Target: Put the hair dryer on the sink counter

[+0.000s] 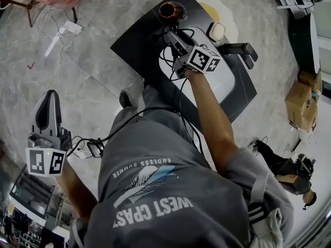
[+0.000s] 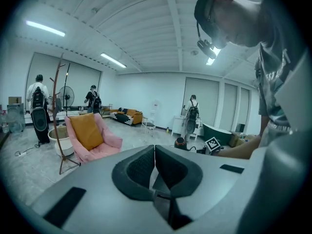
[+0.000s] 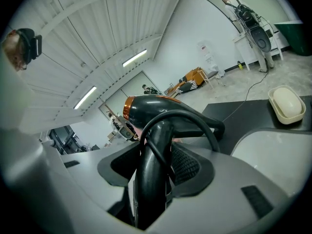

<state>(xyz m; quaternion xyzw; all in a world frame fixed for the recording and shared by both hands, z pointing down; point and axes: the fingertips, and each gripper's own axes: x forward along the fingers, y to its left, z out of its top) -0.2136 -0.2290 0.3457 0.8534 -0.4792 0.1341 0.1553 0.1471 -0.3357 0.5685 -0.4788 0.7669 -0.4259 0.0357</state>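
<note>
Right gripper view, hair dryer [image 3: 158, 110] clamped in right claw [image 3: 155, 165]
</note>
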